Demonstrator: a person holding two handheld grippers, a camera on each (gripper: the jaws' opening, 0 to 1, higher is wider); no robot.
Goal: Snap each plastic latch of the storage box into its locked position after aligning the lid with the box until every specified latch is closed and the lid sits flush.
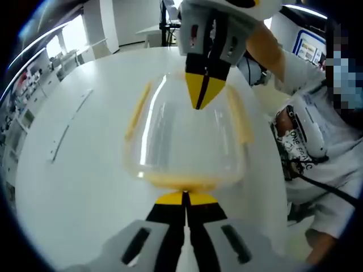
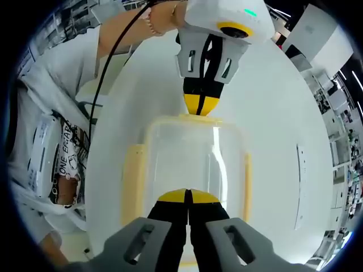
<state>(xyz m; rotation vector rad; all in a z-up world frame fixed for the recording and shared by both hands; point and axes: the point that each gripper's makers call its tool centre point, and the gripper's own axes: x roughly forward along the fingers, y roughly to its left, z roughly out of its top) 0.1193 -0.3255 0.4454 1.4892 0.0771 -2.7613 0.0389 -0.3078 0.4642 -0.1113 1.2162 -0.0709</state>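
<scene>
A clear plastic storage box with its lid on stands on the white table. Yellow latches run along its long sides, and another yellow latch sits at the end nearest me. My left gripper is shut, its yellow tips touching that near end latch. My right gripper comes down from above, shut, tips on the far part of the lid. In the right gripper view the box lies between the right gripper and the left gripper; side latches flank it.
The person holding the grippers, in a white shirt, stands at the table's edge beside the box. A black cable hangs near the arm. Shelves and office furniture line the room behind the table.
</scene>
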